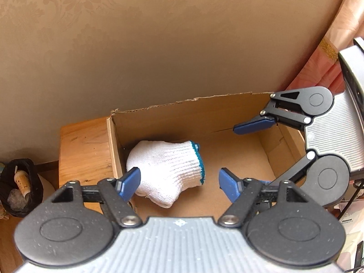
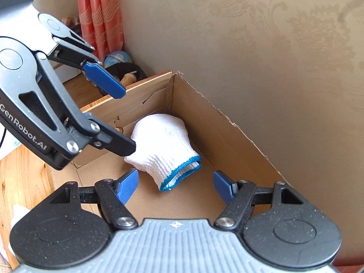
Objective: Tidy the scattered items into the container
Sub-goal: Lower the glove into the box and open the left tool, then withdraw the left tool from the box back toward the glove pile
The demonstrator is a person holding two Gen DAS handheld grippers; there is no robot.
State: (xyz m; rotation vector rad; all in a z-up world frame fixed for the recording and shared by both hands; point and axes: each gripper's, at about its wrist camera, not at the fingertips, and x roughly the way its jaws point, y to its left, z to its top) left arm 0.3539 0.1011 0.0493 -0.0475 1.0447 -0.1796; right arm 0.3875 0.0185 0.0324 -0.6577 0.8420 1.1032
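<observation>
White knit glove point(image 1: 167, 173) lies inside the cardboard box point(image 1: 186, 113), near its left end. My left tongs point(image 1: 179, 183) and right tongs point(image 2: 175, 185) both gape wide, empty. Drop-off looks done; next I'd lift clear and seek remaining strays.

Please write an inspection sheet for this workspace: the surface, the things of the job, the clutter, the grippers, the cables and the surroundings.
Surface: wooden table, partly covered by the box.
Job's things: white glove with blue cuff lies on the floor of the open cardboard box; no other scattered item seen.
Clutter: black pouch with a small tube, left of the table.
Grippers: left gripper and right gripper both open, above the box, holding nothing.
Cables: dark cable at the right edge.
Surroundings: patterned beige wall, pink curtain.
</observation>
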